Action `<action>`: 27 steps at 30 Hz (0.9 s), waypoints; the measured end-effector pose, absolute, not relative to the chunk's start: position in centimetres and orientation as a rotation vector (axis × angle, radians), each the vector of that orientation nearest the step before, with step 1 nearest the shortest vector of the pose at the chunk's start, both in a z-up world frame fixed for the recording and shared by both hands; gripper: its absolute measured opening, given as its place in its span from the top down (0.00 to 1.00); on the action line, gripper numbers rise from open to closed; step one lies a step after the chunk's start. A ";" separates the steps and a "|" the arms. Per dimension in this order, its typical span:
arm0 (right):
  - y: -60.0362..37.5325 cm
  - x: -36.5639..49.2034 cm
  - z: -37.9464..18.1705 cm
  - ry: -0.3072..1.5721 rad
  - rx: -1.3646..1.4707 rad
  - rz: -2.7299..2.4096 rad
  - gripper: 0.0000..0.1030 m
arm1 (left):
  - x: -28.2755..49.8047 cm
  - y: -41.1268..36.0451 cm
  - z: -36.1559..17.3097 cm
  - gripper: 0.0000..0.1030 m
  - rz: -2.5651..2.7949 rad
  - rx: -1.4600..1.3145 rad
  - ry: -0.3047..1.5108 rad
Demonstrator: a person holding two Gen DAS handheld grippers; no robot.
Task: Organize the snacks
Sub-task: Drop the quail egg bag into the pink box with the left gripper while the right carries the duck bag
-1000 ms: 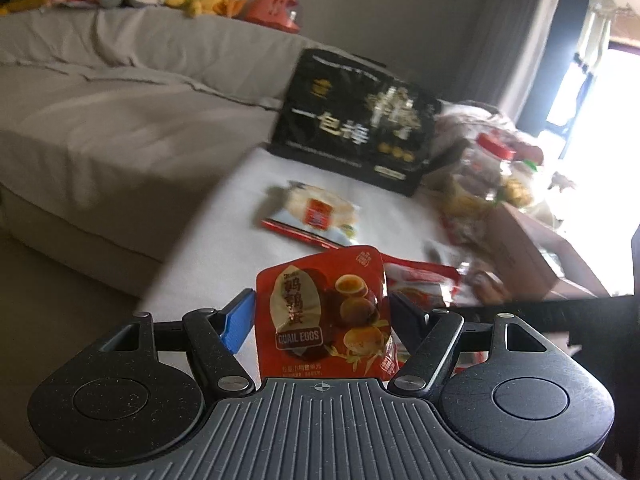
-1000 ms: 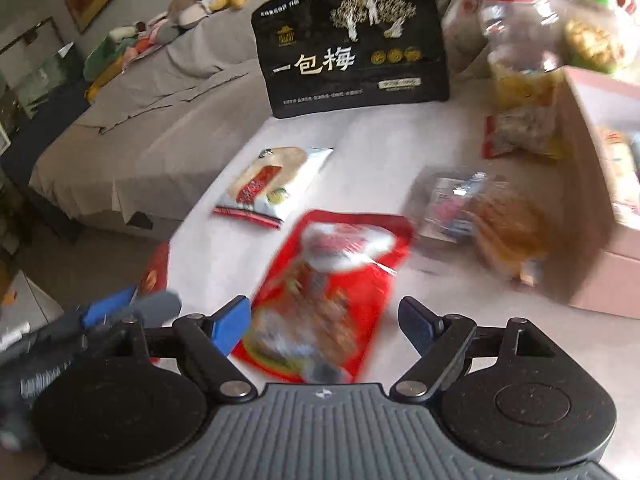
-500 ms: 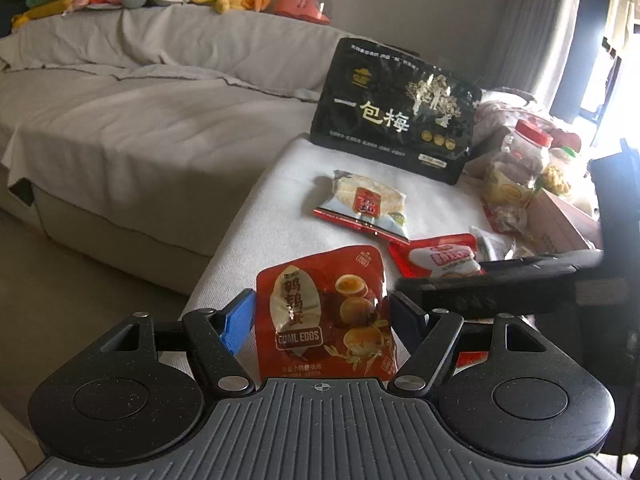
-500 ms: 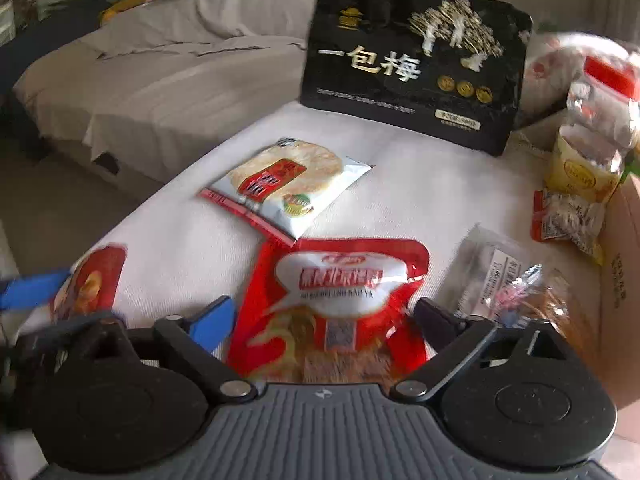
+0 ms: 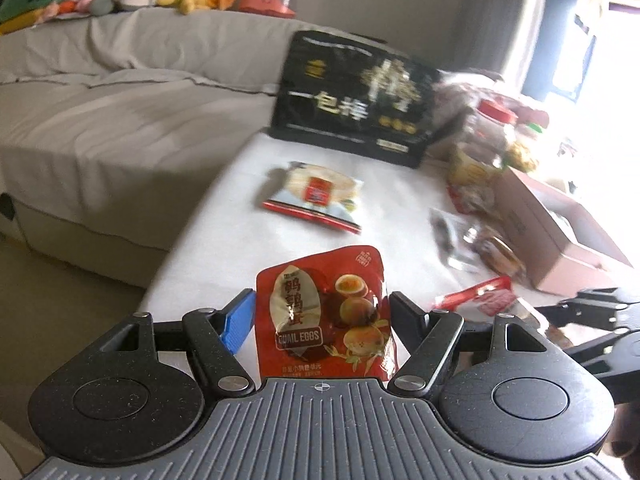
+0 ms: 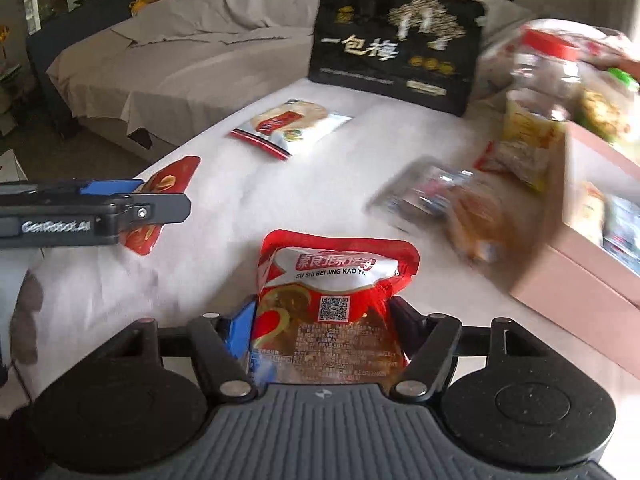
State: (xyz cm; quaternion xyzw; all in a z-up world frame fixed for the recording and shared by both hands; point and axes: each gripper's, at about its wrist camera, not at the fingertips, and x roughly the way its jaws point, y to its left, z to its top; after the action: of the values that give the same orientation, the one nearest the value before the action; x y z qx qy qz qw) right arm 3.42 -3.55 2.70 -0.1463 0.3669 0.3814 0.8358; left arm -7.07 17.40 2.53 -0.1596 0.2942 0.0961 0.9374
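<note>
We carry 2 pouches. Our right gripper (image 6: 322, 330), whose jaws have just been closing, pinches the red foil roast-duck pouch (image 6: 334, 304), its long axis pointing away from us. The pink cardboard box (image 6: 592, 248) lies ahead to the right, nearer this hand. Our left gripper (image 5: 320, 312) clamps the red quail-egg pouch (image 5: 326, 312). Both seem lifted off the white table (image 6: 332, 168), beside a grey sofa (image 5: 100, 120).

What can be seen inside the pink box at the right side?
The pink box is open on top. Inside it, some coloured packets show, blurred. Its near wall covers everything lower inside, so the full contents cannot be seen.
</note>
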 end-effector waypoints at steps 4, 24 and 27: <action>-7.9 2.2 3.8 0.763 -0.272 0.768 0.33 | -6.3 14.8 2.9 0.25 0.131 -0.277 0.631; -27.7 2.9 15.7 0.353 -0.083 0.342 0.33 | 6.5 -0.1 16.5 0.25 -0.380 -0.111 0.471; -28.5 4.7 15.7 0.375 -0.046 0.329 0.33 | 11.8 -1.4 15.9 0.25 -0.353 -0.144 0.512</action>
State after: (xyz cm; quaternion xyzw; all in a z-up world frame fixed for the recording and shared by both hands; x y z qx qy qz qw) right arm 4.66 -28.51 15.66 -0.0227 0.1857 0.1630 0.9687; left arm 11.76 -1.37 15.88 -0.0708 0.2519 -0.1737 0.9494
